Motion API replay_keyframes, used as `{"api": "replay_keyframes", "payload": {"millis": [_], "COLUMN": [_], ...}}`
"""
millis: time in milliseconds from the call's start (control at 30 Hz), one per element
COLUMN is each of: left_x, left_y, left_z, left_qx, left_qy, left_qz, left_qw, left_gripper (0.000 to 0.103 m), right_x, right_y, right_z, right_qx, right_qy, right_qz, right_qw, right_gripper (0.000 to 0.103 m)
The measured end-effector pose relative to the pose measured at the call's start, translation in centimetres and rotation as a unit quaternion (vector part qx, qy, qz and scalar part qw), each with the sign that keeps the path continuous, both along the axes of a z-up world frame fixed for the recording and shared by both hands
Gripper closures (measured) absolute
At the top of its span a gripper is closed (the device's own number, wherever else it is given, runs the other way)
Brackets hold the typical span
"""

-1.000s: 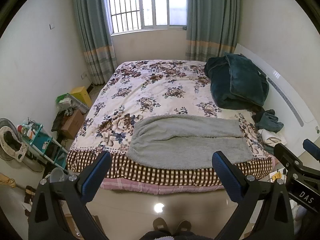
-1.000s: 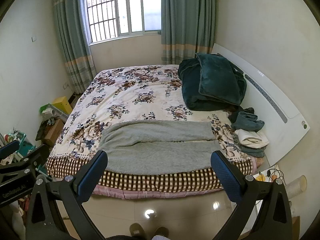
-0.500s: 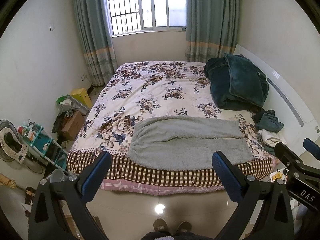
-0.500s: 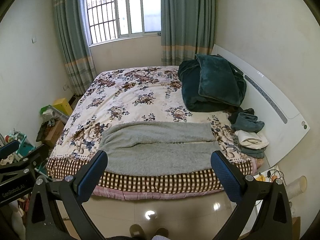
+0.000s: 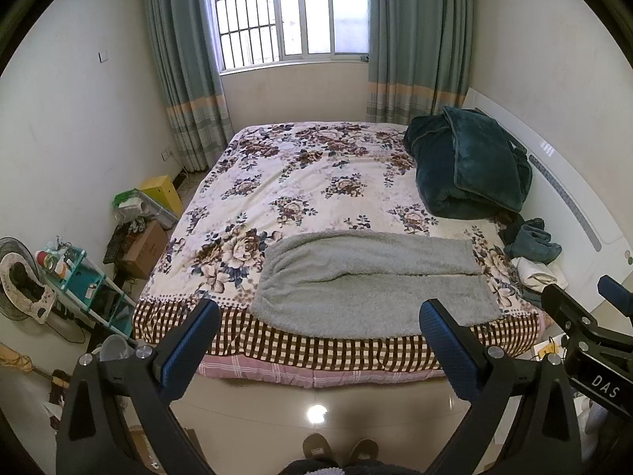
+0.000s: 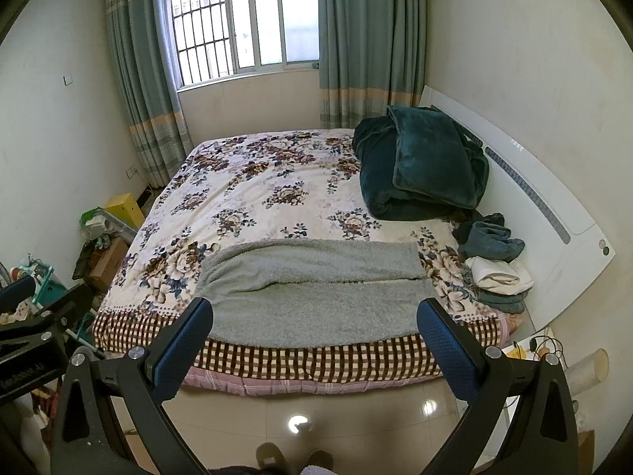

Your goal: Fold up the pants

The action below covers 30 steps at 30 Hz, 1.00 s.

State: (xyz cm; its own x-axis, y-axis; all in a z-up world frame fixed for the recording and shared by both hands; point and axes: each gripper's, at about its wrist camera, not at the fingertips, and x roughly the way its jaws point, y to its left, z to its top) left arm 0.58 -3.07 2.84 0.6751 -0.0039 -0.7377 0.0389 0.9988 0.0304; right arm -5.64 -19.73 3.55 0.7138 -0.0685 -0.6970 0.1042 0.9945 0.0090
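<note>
Grey fleece pants (image 5: 368, 281) lie flat across the near edge of the flowered bed (image 5: 300, 182), legs side by side pointing right; they also show in the right wrist view (image 6: 312, 293). My left gripper (image 5: 318, 322) is open and empty, held above the floor in front of the bed, short of the pants. My right gripper (image 6: 314, 320) is open and empty at the same distance. The right gripper's body (image 5: 585, 336) shows at the right edge of the left wrist view.
A dark green blanket (image 5: 467, 166) lies at the bed's far right, next to the white headboard (image 5: 573, 206). Small folded clothes (image 6: 494, 261) sit at the right edge. Boxes and a teal shelf (image 5: 83, 277) stand left of the bed. My feet (image 5: 340, 451) stand on tiled floor.
Both grippers have risen or tilted slightly, so the bed and pants sit a little lower in view. Jaws stay open and nothing on the bed has moved.
</note>
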Motion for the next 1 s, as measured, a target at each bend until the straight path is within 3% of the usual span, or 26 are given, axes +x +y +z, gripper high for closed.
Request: {"api": "replay_keyframes", "payload": {"millis": [267, 533, 800, 1000], "left_x": [0.2, 2.2, 9.0, 17.1], "left_y": [-0.4, -1.4, -3.0, -5.3], "left_z": [0.2, -1.6, -5.8, -11.0], "left_qx": [0.0, 0.006, 0.033, 0.054], "left_qy": [0.003, 0.002, 0.012, 0.054], "left_qz": [0.002, 0.033, 0.075, 0.075], "left_qw": [1.0, 0.9994, 0.9966, 0.9943], "left_gripper": [0.0, 0.0, 0.0, 0.0], "right_x": [0.1, 1.9, 9.0, 17.6], "right_y": [-0.1, -1.2, -4.1, -7.8], "right_z": [-0.2, -2.1, -7.2, -11.8], "right_qx": [0.005, 0.011, -0.004, -0.014], "right_qy": [0.008, 0.022, 0.043, 0.067], "right_qz": [0.003, -0.002, -0.044, -0.076], "right_qw": [1.0, 1.0, 0.998, 0.995], "right_gripper": [0.0, 0.0, 0.0, 0.0]}}
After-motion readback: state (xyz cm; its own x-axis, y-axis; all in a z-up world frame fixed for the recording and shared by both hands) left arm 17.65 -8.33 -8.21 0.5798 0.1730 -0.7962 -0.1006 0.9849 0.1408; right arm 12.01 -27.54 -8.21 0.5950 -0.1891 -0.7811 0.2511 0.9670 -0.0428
